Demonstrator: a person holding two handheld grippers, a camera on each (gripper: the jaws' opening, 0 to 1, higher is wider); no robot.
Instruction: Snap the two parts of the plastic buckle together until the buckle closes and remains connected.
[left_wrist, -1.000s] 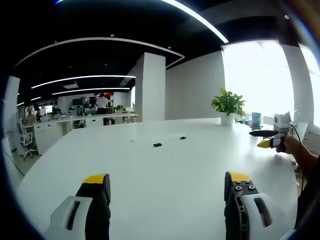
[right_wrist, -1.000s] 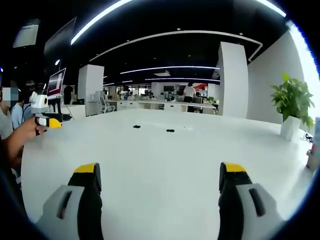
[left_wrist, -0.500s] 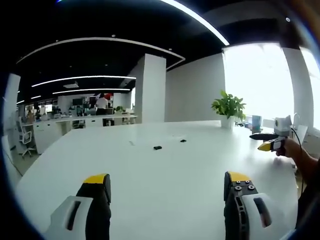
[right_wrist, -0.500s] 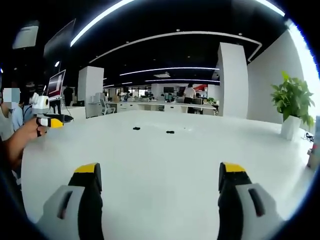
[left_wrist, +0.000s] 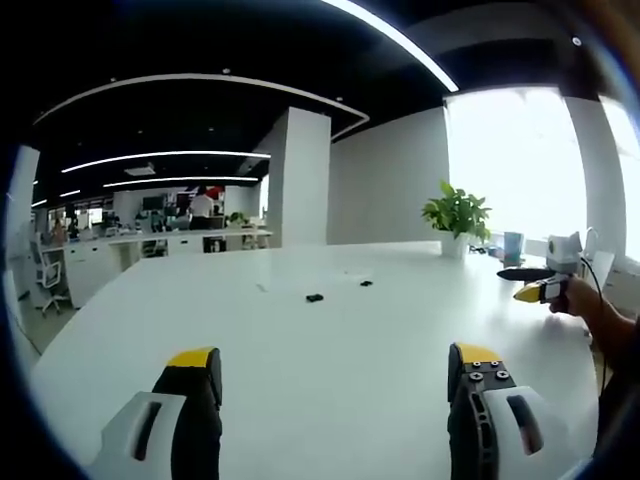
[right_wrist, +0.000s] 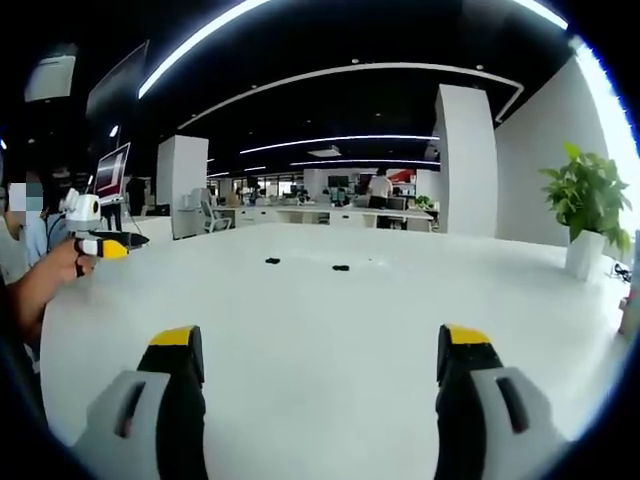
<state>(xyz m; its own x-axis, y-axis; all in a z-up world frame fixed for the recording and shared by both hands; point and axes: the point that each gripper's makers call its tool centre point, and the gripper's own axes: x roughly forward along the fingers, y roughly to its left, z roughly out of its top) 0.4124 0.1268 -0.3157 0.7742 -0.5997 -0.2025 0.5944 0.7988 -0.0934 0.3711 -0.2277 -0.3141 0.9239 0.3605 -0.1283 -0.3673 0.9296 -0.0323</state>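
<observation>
- Left gripper (left_wrist: 335, 365) — jaws spread wide, nothing between them; held low over the near part of the white table (left_wrist: 330, 330), well short of the buckle parts.
- Right gripper (right_wrist: 322, 365) — jaws likewise spread and empty, over the near table edge in the right gripper view; from the left gripper view it appears at the far right in a person's hand (left_wrist: 580, 300), where its jaws look narrower, though that angle is too small to judge.
- First buckle part (left_wrist: 314, 297) — small dark piece lying flat on the table far ahead of the jaws; seen also in the right gripper view (right_wrist: 272, 261).
- Second buckle part (left_wrist: 366, 283) — another small dark piece, lying apart from the first with bare table between them; in the right gripper view (right_wrist: 341, 267).
- Which part is the socket and which the prong: too small to tell.
- Surroundings: potted plant (left_wrist: 457, 212) at the table's far side, white pillar (left_wrist: 300, 175) behind, open office beyond.
- Progress, as judged: nothing done yet — the two parts are unjoined and untouched.
- Remaining: reach each part, grip one per gripper, align them and press them together until they latch.
</observation>
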